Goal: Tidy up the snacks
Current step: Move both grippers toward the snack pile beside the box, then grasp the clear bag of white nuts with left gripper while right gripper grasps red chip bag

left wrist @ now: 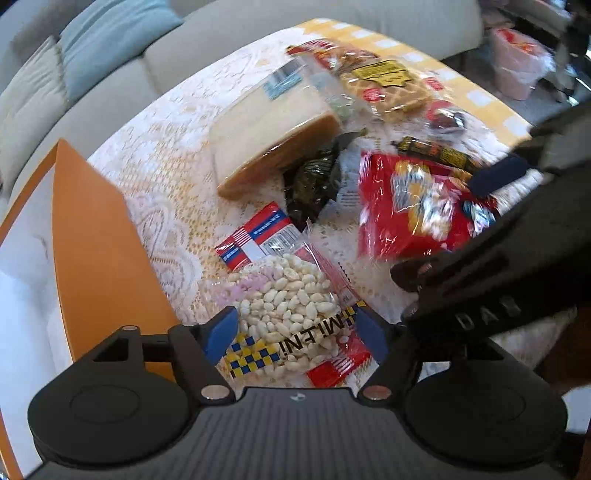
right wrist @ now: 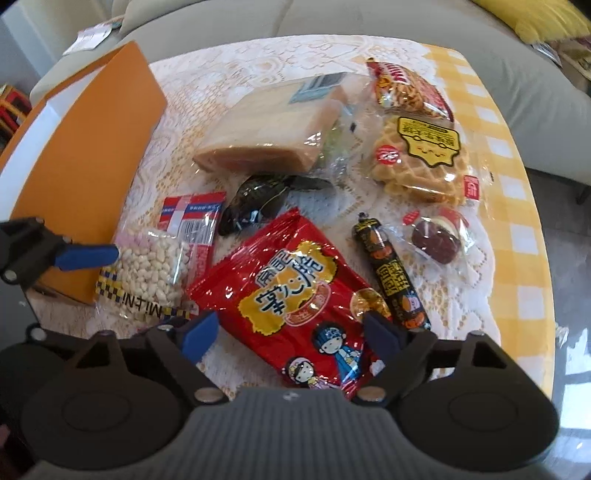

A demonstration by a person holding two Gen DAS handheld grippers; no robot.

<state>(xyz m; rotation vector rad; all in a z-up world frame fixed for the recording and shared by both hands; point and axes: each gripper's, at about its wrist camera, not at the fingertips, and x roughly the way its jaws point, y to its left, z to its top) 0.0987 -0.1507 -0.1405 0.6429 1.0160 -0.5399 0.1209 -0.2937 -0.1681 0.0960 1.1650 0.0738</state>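
Several wrapped snacks lie on a lace-covered table. My left gripper point(left wrist: 295, 332) hangs open just above a clear bag of puffed rice point(left wrist: 284, 295), one blue pad on each side and neither pressing on it. My right gripper point(right wrist: 290, 336) stands open over a large red snack bag point(right wrist: 295, 288), which lies flat with nothing gripping it. From the right wrist view, one left pad point(right wrist: 88, 256) shows beside the rice bag point(right wrist: 147, 269). An orange box point(left wrist: 92, 229) with a white inside stands at the table's left edge.
A wrapped loaf point(right wrist: 269, 133), a dark green packet point(right wrist: 258, 199), a red-white-blue packet point(right wrist: 192, 218), a waffle pack point(right wrist: 421, 158), a noodle snack point(right wrist: 406, 88), a black sausage stick point(right wrist: 391, 273) and a small round cake point(right wrist: 436, 236) surround the bags. A sofa point(right wrist: 369, 18) runs behind the table.
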